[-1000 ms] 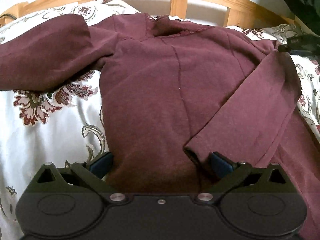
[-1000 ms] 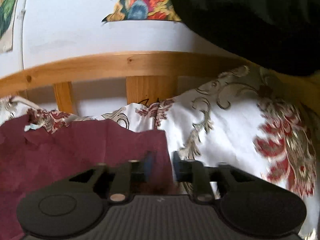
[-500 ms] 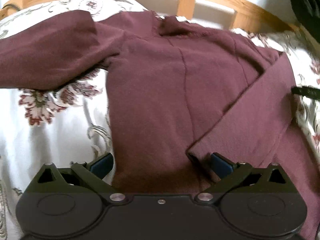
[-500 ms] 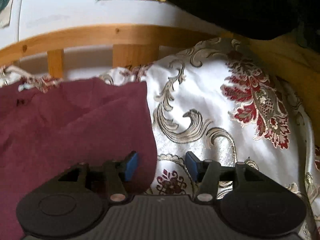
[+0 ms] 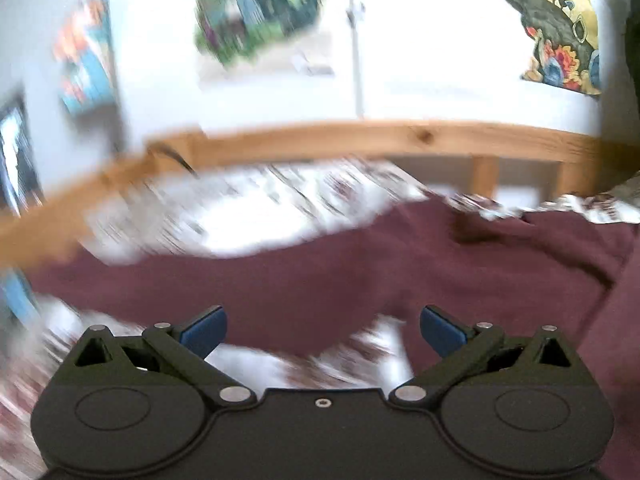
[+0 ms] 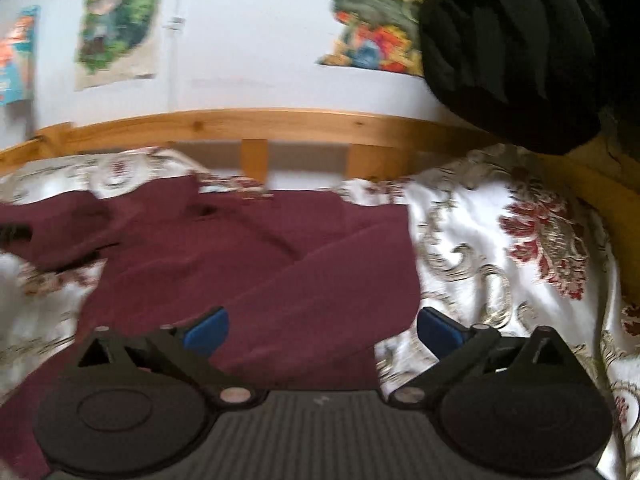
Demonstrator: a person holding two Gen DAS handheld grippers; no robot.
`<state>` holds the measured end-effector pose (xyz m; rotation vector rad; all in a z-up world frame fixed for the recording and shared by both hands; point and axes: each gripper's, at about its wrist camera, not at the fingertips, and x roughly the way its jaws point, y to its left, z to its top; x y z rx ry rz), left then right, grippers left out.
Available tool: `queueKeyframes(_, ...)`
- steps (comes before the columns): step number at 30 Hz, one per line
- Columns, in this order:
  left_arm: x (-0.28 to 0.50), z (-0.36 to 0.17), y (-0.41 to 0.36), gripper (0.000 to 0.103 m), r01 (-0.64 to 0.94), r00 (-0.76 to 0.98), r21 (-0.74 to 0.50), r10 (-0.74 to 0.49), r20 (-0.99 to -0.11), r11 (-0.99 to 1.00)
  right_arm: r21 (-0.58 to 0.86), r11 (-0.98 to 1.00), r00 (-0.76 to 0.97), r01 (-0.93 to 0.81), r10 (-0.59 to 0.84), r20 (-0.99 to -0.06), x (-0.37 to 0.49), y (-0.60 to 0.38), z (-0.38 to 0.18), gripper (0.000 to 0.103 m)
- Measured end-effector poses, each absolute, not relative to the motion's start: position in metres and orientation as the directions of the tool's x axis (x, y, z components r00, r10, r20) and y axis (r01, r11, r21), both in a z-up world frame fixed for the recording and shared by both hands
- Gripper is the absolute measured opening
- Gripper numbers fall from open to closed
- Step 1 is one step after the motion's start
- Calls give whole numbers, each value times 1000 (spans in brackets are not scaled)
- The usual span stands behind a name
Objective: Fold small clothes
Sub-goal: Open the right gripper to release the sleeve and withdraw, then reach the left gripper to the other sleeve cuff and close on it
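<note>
A maroon long-sleeved top (image 6: 240, 248) lies flat on the floral bedspread (image 6: 500, 240). Its right sleeve (image 6: 340, 276) is folded diagonally across the body. My right gripper (image 6: 323, 326) hovers over that sleeve's lower edge; its jaws are opening, stand wide, and nothing is pinched between the blue pads (image 6: 208, 328). The other sleeve (image 5: 200, 280) stretches out to the left, blurred in the left wrist view. Above it, my left gripper (image 5: 323, 326) is open and holds nothing.
A wooden bed rail (image 6: 260, 124) runs along the far side of the bed, with a white wall and posters (image 5: 256, 12) behind it. A dark bundle of cloth (image 6: 512, 48) hangs at the upper right. Bare bedspread lies right of the top.
My right gripper drew back from the top's shoulder edge and its jaws spread from nearly shut to wide. The left gripper lifted and swung left, from the hem toward the outstretched sleeve.
</note>
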<state>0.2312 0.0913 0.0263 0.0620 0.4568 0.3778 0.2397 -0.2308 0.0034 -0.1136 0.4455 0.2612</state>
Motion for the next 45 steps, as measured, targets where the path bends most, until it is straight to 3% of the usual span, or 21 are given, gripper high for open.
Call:
queueKeyframes(4,213,55,137,102,-330,840,226,394,-374,917,-59,938,860,-342,286,-423,200,-221,3,103)
queueKeyframes(8,212,77,191,102,-276,828,322,394,-399,906,-75,933,874,-352,299,-382,175,-219,-5,103)
queueKeyframes(12,227,90,243,102,-185,798,318,331,-504,930,-13,936,861,-350,316,-399,178,-221,-11,103)
queueKeyframes(16,241,95,285,102,-78,749,161,164,-642,984,-19,941,869,-337,303,-391,185,-224,-19,103)
queueKeyframes(21,254,91,295,102,-34,669,267,221,-710,963,-4,950,857,-311,279,-434,197,-224,-34,103)
queueKeyframes(24,263,86,289,95,41,617,341,245,-748,939,-2,952,857,-307,276,-435,199,-222,-36,103)
queueKeyframes(26,268,82,284,80,82,578,371,260,-774,925,-9,950,856,-312,277,-436,199,-221,-37,103)
queueKeyframes(28,273,79,282,71,116,546,383,264,-795,916,-11,949,855,-315,278,-438,199,-221,-38,103)
queueKeyframes(31,278,77,282,68,110,536,393,278,-797,913,-15,950,854,-312,274,-442,200,-221,-38,103)
queueKeyframes(33,284,76,285,59,90,524,387,287,-802,918,-15,951,854,-310,271,-444,200,-221,-38,103)
queueKeyframes(35,288,73,287,38,67,490,366,289,-822,928,-15,952,856,-307,269,-441,200,-222,-37,103)
queueKeyframes(37,290,70,290,24,47,458,332,275,-845,942,-15,952,859,-305,268,-435,199,-224,-35,103)
queueKeyframes(38,288,70,291,11,38,457,315,264,-850,948,-15,953,861,-303,267,-432,198,-223,-35,103)
queueKeyframes(40,282,71,296,0,8,473,266,231,-850,964,-19,953,863,-302,265,-430,198,-223,-34,103)
queueKeyframes(44,271,81,296,0,-38,524,260,241,-817,965,-21,951,865,-307,270,-423,195,-225,-32,103)
queueKeyframes(45,267,84,293,5,-33,552,292,261,-792,956,-21,951,866,-308,272,-419,194,-225,-31,103)
